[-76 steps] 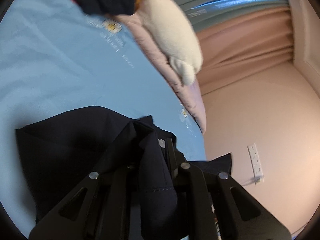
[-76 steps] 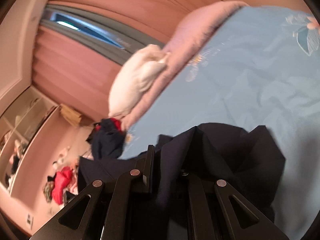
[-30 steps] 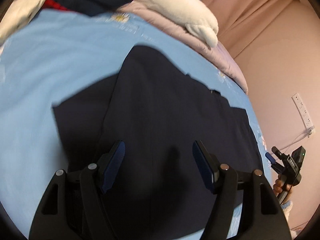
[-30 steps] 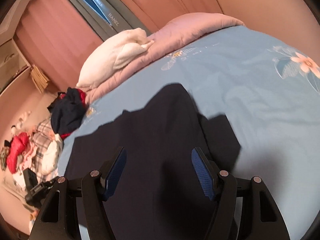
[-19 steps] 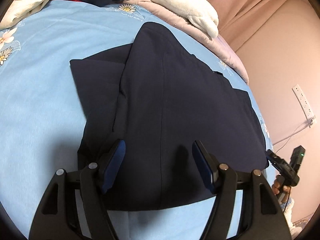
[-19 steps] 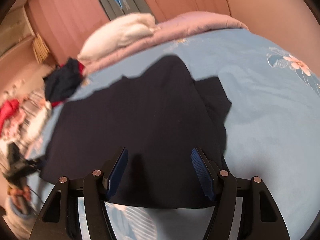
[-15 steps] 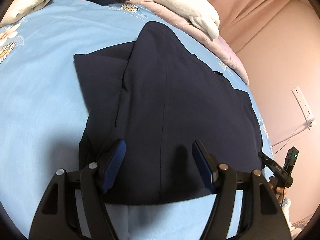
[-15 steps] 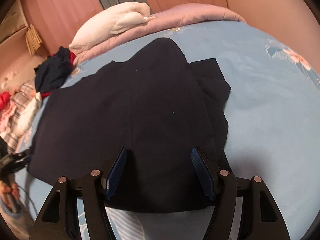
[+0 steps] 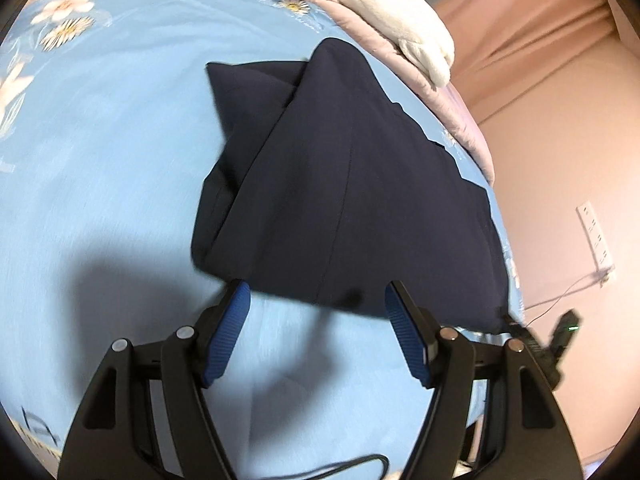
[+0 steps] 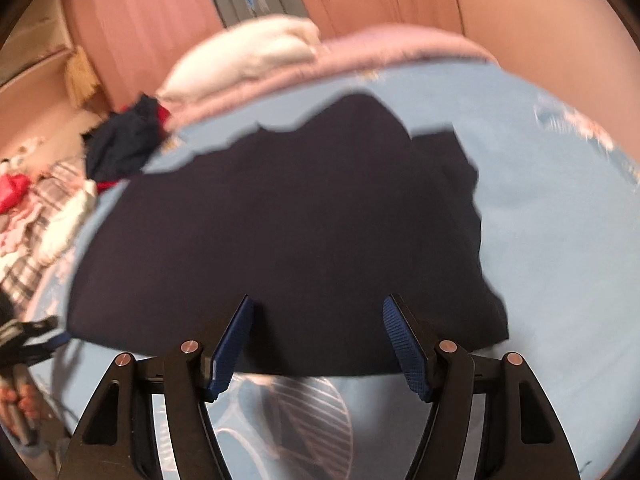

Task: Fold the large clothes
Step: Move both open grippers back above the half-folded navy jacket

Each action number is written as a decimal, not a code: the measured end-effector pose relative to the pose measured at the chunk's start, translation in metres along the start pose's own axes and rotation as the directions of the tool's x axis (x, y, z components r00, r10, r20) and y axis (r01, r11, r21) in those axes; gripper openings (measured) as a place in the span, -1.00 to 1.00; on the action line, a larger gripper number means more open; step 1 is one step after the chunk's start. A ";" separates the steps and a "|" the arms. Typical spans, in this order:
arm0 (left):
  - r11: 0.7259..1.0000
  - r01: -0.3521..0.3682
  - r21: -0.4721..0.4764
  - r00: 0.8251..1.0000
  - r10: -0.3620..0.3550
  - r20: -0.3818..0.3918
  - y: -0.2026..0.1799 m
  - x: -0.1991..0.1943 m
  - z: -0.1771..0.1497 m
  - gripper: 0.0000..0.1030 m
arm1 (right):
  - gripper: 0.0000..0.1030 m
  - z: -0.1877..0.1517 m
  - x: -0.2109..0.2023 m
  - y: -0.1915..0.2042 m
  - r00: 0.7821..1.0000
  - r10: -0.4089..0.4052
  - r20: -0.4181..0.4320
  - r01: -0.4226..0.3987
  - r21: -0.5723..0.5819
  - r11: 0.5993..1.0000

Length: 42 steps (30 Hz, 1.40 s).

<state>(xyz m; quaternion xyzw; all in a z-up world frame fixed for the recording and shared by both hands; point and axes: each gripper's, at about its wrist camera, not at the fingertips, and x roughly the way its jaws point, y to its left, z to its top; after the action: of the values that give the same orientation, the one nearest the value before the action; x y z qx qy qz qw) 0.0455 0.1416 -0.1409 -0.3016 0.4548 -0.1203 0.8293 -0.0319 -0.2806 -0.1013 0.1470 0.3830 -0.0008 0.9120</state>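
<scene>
A large dark navy garment (image 9: 352, 184) lies spread flat on the light blue bed sheet (image 9: 100, 168), with one sleeve folded at its left side. It also shows in the right wrist view (image 10: 288, 232). My left gripper (image 9: 318, 296) is open and empty, above the sheet just off the garment's near hem. My right gripper (image 10: 318, 312) is open and empty over the near edge of the garment. The other gripper shows at the right edge of the left wrist view (image 9: 556, 340) and at the left edge of the right wrist view (image 10: 24, 340).
A white pillow (image 9: 404, 20) and a pink quilt (image 10: 360, 60) lie along the far side of the bed. A pile of dark and red clothes (image 10: 124, 140) and plaid cloth (image 10: 36, 216) sits at one end. Pink curtains and a wall socket (image 9: 596, 236) are beyond.
Both grippers held the garment 2.5 s ago, then opened and let it drop flat. Since half a second ago both have drawn back toward its near hem.
</scene>
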 end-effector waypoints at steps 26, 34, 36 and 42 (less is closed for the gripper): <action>0.974 0.112 -0.195 0.987 -0.087 0.137 0.046 -0.031 0.021 0.55 | 0.38 -0.023 -0.025 0.074 0.962 0.269 -0.056 -0.273 -0.092 0.958; 0.970 0.171 -0.171 0.981 -0.152 0.117 0.058 -0.004 0.075 0.55 | 0.38 -0.016 -0.027 0.082 0.966 0.252 -0.060 -0.257 -0.090 0.962; 0.970 0.171 -0.174 0.983 -0.156 0.095 0.061 0.005 0.085 0.55 | 0.38 -0.014 -0.028 0.081 0.966 0.253 -0.057 -0.257 -0.084 0.963; 0.969 0.191 -0.157 0.981 -0.193 0.000 0.065 0.033 0.100 0.55 | 0.38 -0.014 -0.025 0.080 0.974 0.220 -0.060 -0.225 -0.085 0.971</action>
<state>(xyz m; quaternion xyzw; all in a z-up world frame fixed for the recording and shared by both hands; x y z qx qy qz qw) 0.1414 0.2163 -0.1625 -0.4072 0.4377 -0.1663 0.7842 -0.0503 -0.2033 -0.0715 0.1473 0.3864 0.1225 0.9022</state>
